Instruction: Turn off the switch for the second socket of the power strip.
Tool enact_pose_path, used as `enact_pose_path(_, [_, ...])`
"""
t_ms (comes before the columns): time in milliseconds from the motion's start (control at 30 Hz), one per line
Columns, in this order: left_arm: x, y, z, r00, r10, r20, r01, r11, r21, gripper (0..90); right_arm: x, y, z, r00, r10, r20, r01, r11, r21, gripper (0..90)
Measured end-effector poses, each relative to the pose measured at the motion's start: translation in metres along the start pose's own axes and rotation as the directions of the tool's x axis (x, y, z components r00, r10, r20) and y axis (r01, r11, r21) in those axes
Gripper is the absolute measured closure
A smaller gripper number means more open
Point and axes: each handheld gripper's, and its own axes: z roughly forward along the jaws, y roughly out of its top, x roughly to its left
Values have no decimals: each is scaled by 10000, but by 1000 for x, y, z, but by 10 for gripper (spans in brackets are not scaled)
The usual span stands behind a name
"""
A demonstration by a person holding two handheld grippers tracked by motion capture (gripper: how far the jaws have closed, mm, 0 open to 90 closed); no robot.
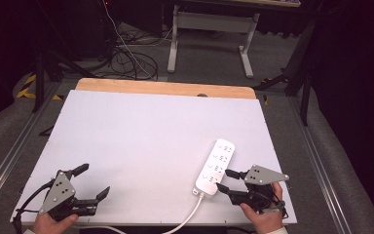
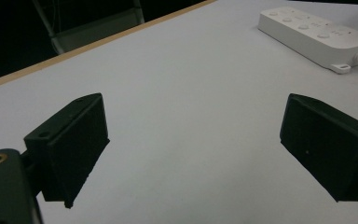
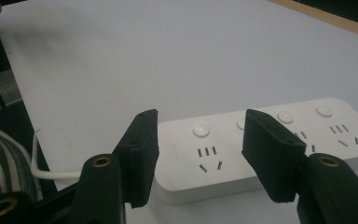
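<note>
White table (image 1: pixel 141 131) | power strip (image 1: pixel 215 166) (corded) | right tool (image 1: pixel 222 179) beside, parted

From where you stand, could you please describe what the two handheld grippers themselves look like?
Both are matte black. The left gripper and right gripper each carry a grey three-cornered plate dotted with small holes on top, and a black cable trails from each. Their fingers are flat, blocky black pads, with brass-coloured rings set into the body behind them. A light cuff shows at the right wrist.
</note>
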Motion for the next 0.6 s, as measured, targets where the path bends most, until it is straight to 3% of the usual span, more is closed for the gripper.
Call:
enact_pose_path(100, [0, 0, -1, 9999, -145, 71, 145, 9999, -37, 85, -2, 7, 2, 10000, -25, 40, 25, 10000, 16, 469])
enact_pose_path(600, [-1, 1, -2, 9999, -13, 139, 14, 10000, -31, 85, -8, 29, 17, 10000, -35, -46, 35, 9999, 119, 501])
